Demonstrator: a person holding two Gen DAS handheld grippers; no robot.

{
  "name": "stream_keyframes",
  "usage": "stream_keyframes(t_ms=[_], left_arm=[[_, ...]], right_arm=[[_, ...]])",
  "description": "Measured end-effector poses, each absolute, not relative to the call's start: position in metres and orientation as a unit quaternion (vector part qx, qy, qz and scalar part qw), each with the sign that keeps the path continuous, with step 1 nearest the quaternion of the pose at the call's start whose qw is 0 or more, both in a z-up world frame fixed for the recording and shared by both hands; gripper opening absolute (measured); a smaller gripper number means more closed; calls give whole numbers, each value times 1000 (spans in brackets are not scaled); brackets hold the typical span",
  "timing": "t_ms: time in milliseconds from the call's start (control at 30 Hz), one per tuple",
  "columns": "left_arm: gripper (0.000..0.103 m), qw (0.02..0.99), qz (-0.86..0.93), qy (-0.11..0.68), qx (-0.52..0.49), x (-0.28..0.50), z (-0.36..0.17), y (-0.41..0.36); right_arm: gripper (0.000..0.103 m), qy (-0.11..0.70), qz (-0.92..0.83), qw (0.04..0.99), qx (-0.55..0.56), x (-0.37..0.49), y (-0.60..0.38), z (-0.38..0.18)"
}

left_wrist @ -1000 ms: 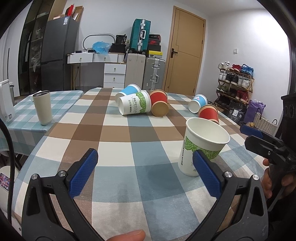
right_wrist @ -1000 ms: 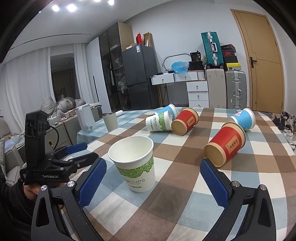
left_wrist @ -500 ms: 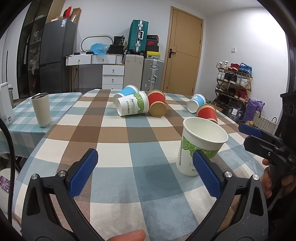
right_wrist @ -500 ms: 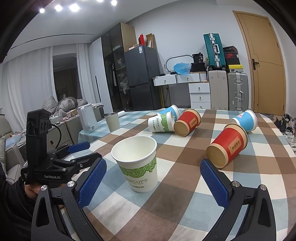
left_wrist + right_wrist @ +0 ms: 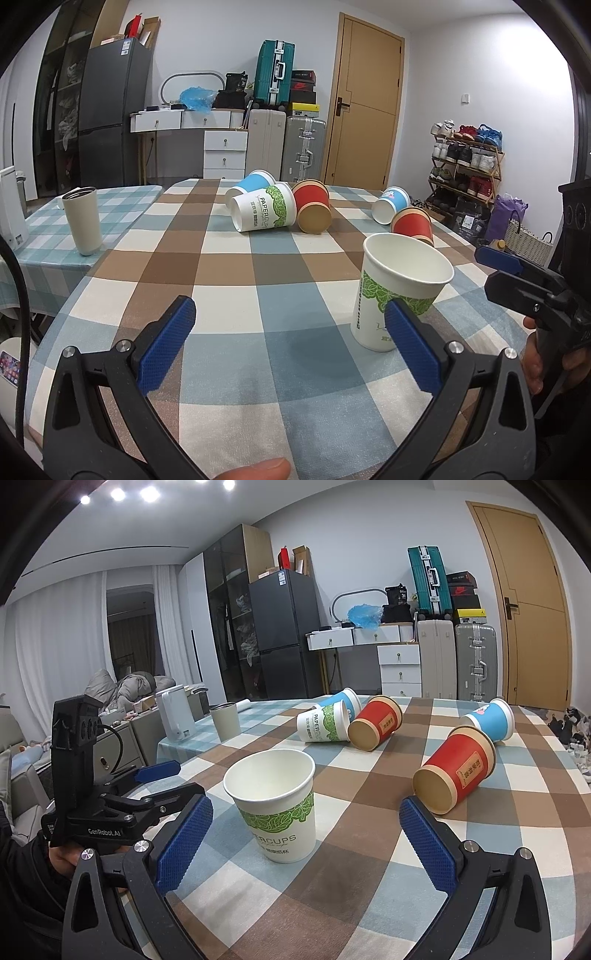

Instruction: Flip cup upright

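A white paper cup with green leaf print stands upright on the checked tablecloth. My left gripper is open and empty, with the cup just beyond its right finger. My right gripper is open and empty, with the cup standing ahead between its pads, nearer the left one. Several cups lie on their sides farther back: a white and green one, two red ones and two blue ones.
A grey tumbler stands upright on the adjoining table at the left, next to a white appliance. Drawers, suitcases, a fridge and a door stand behind the table. A shoe rack is at the right.
Both grippers have tilted slightly, so the cup sits a little lower and nearer in both views. Both stay open. No cup has moved on the table.
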State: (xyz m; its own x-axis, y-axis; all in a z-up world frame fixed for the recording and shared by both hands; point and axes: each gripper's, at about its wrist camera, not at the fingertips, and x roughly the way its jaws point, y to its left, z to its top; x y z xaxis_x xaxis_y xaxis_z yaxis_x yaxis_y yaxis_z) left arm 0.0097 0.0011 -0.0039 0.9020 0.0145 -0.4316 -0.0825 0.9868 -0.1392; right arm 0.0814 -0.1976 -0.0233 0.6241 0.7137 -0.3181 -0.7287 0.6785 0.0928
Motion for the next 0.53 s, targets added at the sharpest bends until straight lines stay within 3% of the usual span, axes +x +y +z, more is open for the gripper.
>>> stream_keyframes(t_ms=[533], left_arm=[[102, 973, 26, 218, -75, 12, -2, 2]], right_arm=[[103, 169, 401, 900, -25, 81, -196, -24]])
